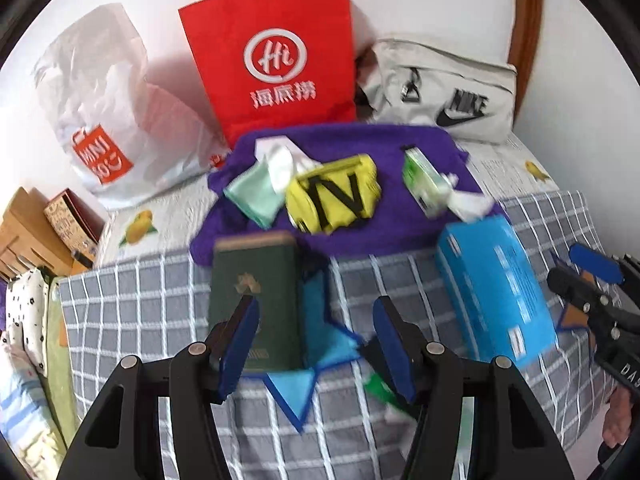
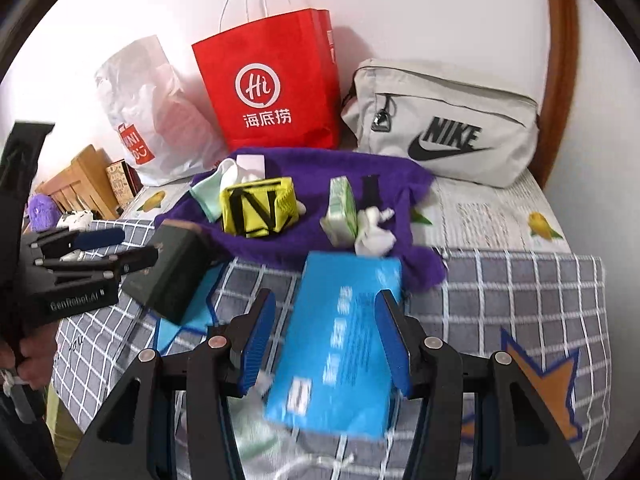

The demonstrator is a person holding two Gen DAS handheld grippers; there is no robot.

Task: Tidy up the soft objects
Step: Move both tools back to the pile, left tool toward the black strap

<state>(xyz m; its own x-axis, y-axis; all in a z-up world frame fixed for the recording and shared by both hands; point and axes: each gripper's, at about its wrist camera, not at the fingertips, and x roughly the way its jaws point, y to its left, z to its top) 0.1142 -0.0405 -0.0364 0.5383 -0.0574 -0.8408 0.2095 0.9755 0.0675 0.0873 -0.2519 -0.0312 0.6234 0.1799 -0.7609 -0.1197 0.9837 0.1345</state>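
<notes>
A purple towel [image 1: 360, 236] [image 2: 320, 176] lies on the bed with a yellow pouch [image 1: 336, 196] [image 2: 258, 208], a mint cloth [image 1: 250, 196] and a green tissue pack [image 1: 424, 180] [image 2: 342, 210] on it. My left gripper [image 1: 316, 344] is open, its left finger over a dark green box [image 1: 256, 292] [image 2: 168, 272]; nothing is gripped. My right gripper [image 2: 326, 344] is shut on a blue tissue box [image 2: 340, 340] [image 1: 492, 280], held tilted above the bed. A blue cloth [image 1: 320, 332] lies under the green box.
A red paper bag [image 1: 276, 56] [image 2: 272, 84], a white plastic bag [image 1: 108, 120] [image 2: 152, 116] and a grey Nike bag [image 1: 444, 88] [image 2: 444, 120] stand against the wall. The checked blanket [image 1: 140, 312] [image 2: 520, 292] covers the near bed. Wooden furniture [image 1: 24, 240] is at left.
</notes>
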